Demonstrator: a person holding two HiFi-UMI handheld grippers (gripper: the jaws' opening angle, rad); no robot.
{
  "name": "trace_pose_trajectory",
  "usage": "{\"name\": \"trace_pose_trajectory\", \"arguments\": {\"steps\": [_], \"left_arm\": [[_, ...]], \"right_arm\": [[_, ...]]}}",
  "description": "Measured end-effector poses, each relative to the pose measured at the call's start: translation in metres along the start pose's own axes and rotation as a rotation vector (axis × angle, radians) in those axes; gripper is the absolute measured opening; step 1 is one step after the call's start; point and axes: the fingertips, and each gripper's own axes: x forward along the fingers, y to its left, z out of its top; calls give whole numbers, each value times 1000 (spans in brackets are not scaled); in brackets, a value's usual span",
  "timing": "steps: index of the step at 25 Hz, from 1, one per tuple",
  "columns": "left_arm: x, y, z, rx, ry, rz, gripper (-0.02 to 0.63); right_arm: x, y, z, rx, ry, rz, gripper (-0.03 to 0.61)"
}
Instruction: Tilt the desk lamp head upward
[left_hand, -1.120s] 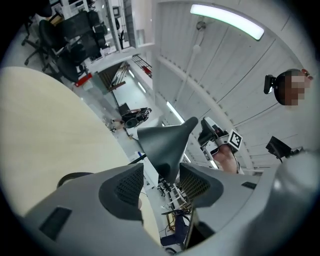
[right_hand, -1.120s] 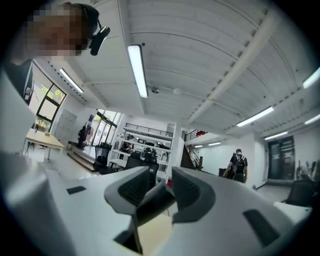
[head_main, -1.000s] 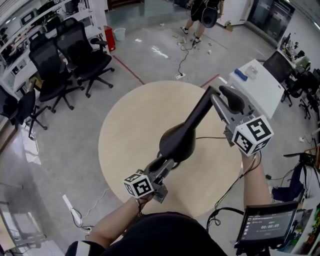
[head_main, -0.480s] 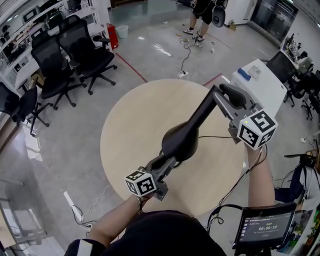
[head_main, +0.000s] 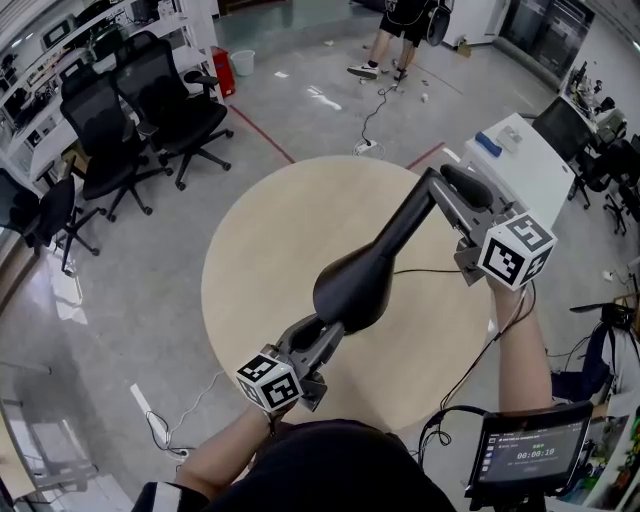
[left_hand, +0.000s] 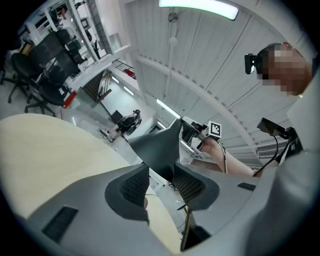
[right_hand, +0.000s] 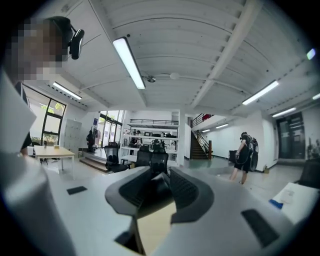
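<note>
Off to the left I see black office chairs on the grey floor, well apart from the round table that fills the middle of my head view. At the table's near edge the left gripper points about level. Its jaws are closed down on the narrow tail of the desk lamp head, with both ribbed pads pressing on the dark shell (the left gripper view shows this plainly, with no gap on either side). The desk lamp head itself is bulbous and black, sitting over the middle of the table and clear of its top. From it the lamp arm runs up and to the right, toward the table's far edge. There the right gripper has that arm between its jaws. They have just been closing a little, and they stand fairly wide apart yet pressed on the dark arm. A tablet glows at the lower right, beside my forearm.
</note>
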Motion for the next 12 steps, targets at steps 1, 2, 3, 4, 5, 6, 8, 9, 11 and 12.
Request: {"name": "trace_pose_trajectory", "arguments": {"steps": [1, 2, 3, 4, 5, 6, 8, 9, 11, 12], "left_arm": [[-3, -3, 3, 16, -3, -2, 166], [-5, -6, 6, 35, -8, -6, 166], [-8, -10, 9, 56, -14, -11, 166], [-12, -14, 13, 78, -21, -17, 166], [-15, -19, 17, 101, -28, -25, 166], [-18, -23, 22, 120, -32, -30, 166], [-23, -31, 31, 138, -34, -30, 166], [-25, -34, 35, 143, -34, -27, 166], [-28, -41, 41, 159, -35, -24, 166], [-29, -44, 45, 167, -34, -24, 166]], "right_arm": [[0, -2, -1, 12, -3, -1, 124], [0, -3, -2, 26, -6, -1, 123], [0, -5, -4, 42, -11, -2, 124], [0, -6, -5, 61, -17, -1, 123], [0, -8, -6, 82, -23, -1, 124], [0, -10, -7, 100, -28, -1, 124], [1, -12, -9, 122, -34, -4, 124], [1, -13, -10, 126, -35, -7, 123], [1, -15, -12, 136, -36, -12, 123], [1, -16, -13, 145, -38, -12, 123]]}}
